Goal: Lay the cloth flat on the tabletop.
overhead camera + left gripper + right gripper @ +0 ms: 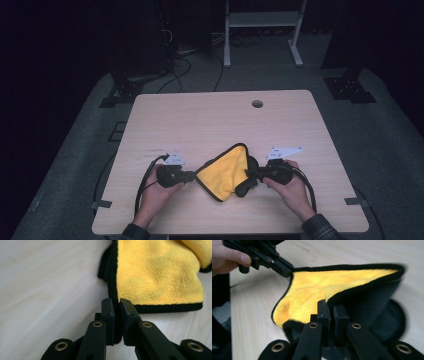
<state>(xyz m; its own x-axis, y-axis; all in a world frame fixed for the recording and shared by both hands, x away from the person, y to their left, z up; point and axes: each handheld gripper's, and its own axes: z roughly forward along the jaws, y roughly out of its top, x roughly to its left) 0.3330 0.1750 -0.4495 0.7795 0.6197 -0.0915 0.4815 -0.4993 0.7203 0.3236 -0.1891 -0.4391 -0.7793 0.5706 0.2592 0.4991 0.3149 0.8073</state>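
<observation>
A yellow cloth with a black hem and a dark grey underside point(226, 171) lies folded near the front of the wooden table point(210, 120). My left gripper point(192, 177) is shut on the cloth's left corner; in the left gripper view its jaws point(117, 312) pinch the black hem of the cloth point(155, 277). My right gripper point(250, 173) is shut on the cloth's right edge, and its jaws point(332, 315) clamp the dark hem where the cloth point(324, 290) is lifted and folded over. The left gripper point(287, 271) shows at the upper left of the right gripper view.
A round cable hole point(257, 103) sits near the table's far edge. Cables trail from both grippers toward the front edge. A white-legged frame point(262, 30) stands on the floor beyond the table.
</observation>
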